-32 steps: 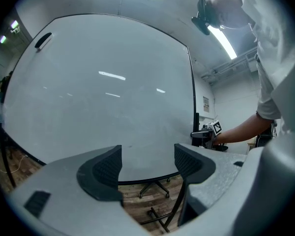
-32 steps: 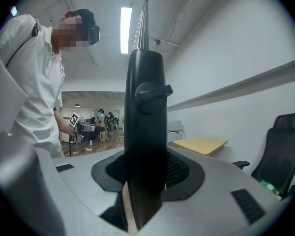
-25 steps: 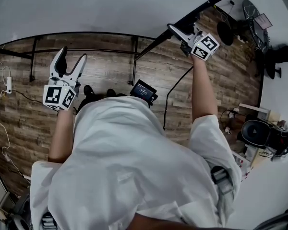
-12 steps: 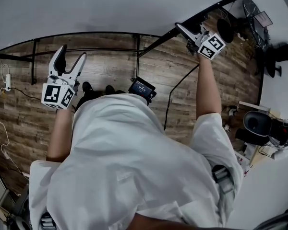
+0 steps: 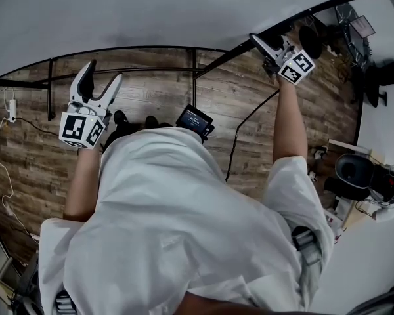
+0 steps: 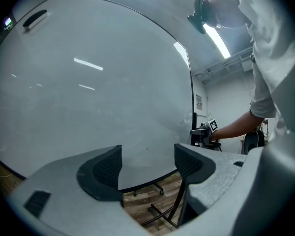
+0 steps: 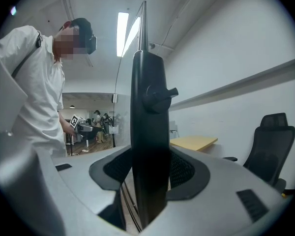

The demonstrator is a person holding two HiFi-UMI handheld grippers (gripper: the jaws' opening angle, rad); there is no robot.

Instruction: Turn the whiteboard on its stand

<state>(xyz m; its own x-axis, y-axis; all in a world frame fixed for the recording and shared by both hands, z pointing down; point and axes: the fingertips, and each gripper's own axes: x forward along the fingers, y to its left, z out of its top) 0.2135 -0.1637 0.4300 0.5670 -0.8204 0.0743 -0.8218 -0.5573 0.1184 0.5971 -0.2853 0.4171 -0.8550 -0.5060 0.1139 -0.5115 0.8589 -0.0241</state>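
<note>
Grippers, two of them, are up at one whiteboard (image 5: 151, 12), each held by the one person in a white shirt (image 5: 171, 222) who stands facing it. The board rises in front of that person, its pale face filling the left gripper view, its black-framed lower edge hanging clear above the wooden floor (image 5: 151, 100). It sits on one black tubular stand (image 5: 50, 90), whose bars run along the floor beneath it.

The left gripper (image 5: 102, 73) is held in front of the board's face. Its two jaws stand wide apart with nothing between them, and only the white surface and the stand's legs show through the gap.

The right gripper (image 5: 264, 41) is at the board's right-hand side. Its two jaws sit either side of the black side frame, pads close against it on both flanks, so the frame fills the gap. These jaws have just been opening a little, with the frame between them all the while. One round knob (image 7: 160, 92) sticks out of that frame above the jaws.

Two dark shoes (image 5: 121, 120) show on the floor below the left forearm, and one small black device (image 5: 196, 121) with a lit screen shows at the person's front. Off to the right of the board stand one black office chair (image 7: 271, 144) and one pale wooden table (image 7: 194, 142) against the wall. A few people are gathered far down the room, too small to count.
</note>
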